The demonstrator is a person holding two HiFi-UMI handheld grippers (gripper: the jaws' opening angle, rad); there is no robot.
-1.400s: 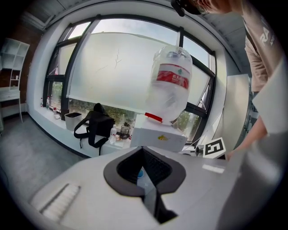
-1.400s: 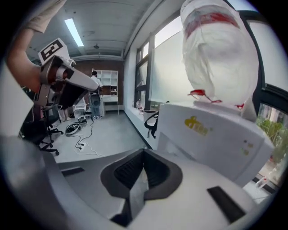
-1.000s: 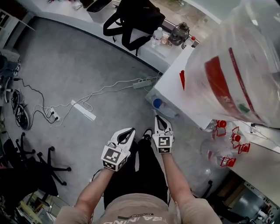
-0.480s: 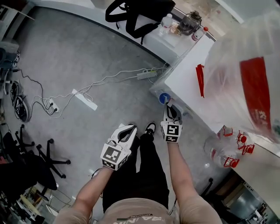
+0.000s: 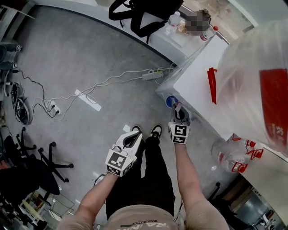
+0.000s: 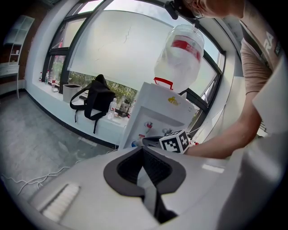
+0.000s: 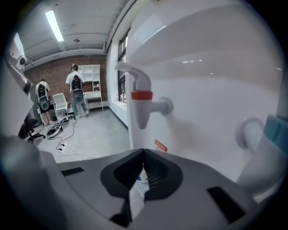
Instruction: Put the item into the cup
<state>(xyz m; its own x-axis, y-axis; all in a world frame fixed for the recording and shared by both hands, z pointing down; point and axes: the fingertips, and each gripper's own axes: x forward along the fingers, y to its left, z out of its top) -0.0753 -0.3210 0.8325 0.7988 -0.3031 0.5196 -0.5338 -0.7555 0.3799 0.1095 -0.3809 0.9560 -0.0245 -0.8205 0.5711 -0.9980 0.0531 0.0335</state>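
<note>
My right gripper is shut, with a thin white item with blue print pinched between its pads. It points at the front of a white water dispenser, between the red tap and the blue tap. My left gripper hangs lower and to the left over the floor, shut with nothing seen in it. In the left gripper view the right gripper shows ahead by the dispenser. No cup shows in any view.
A large clear water bottle sits on the dispenser. Empty bottles with red handles lie at the right. A power strip and cables cross the grey floor. A black backpack rests on the window ledge. Two people stand far off.
My right gripper has moved forward and up, close to the dispenser's blue tap. The left gripper has hardly moved. The head view has shifted slightly.
</note>
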